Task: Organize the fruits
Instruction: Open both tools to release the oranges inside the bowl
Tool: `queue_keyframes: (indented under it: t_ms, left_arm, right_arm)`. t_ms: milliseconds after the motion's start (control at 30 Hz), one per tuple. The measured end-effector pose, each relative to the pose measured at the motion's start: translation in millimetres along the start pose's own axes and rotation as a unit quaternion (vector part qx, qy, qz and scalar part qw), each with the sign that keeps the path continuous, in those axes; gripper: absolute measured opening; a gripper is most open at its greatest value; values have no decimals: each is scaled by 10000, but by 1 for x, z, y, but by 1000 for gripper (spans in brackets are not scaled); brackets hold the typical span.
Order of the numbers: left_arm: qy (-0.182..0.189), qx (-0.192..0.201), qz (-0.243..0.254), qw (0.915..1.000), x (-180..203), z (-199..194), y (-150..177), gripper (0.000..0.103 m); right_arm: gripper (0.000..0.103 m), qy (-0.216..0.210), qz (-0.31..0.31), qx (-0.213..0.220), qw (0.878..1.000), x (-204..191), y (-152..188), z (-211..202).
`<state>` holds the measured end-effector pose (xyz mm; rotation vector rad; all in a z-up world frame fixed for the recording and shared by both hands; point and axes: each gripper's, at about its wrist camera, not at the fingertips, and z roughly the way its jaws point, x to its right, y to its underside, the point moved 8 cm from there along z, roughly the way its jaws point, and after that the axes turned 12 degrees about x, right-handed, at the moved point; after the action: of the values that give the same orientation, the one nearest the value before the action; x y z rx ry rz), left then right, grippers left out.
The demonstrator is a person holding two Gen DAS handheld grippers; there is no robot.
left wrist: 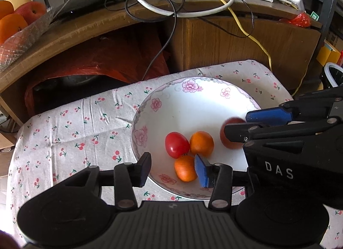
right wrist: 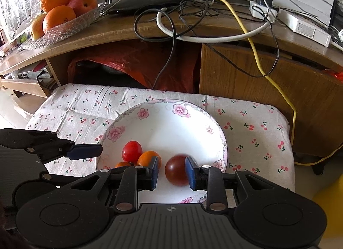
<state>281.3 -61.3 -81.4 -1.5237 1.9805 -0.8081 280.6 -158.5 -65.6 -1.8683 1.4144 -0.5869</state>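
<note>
My right gripper (right wrist: 172,171) is spread, dark red tomato (right wrist: 176,169) between its pads, touching the right one. Left gripper (left wrist: 173,168) spread, empty. Red tomato (left wrist: 176,144) and two orange ones rest in the floral plate (left wrist: 193,103).

light: bright daylight | glare: plate (right wrist: 171,124) washed white | blur: dark tomato (right wrist: 176,173) | edges: fisheye-bent, vignetted

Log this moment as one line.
right gripper: open around dark red tomato | left gripper: open, empty | floral white plate: four small fruits
</note>
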Motion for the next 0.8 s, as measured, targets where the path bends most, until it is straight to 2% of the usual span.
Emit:
queue_keyframes:
  t_ms: [533,800]
  left_arm:
    - [-46,238,-88,9997,-9,-31,-2,54]
    - [-67,298,-146,9994,-22,-53,7,54]
  right_arm:
    - [24,37,-79,173,9998,-14,-7,-29]
    - [24,77,-123,222,9996,-26,-3,-48]
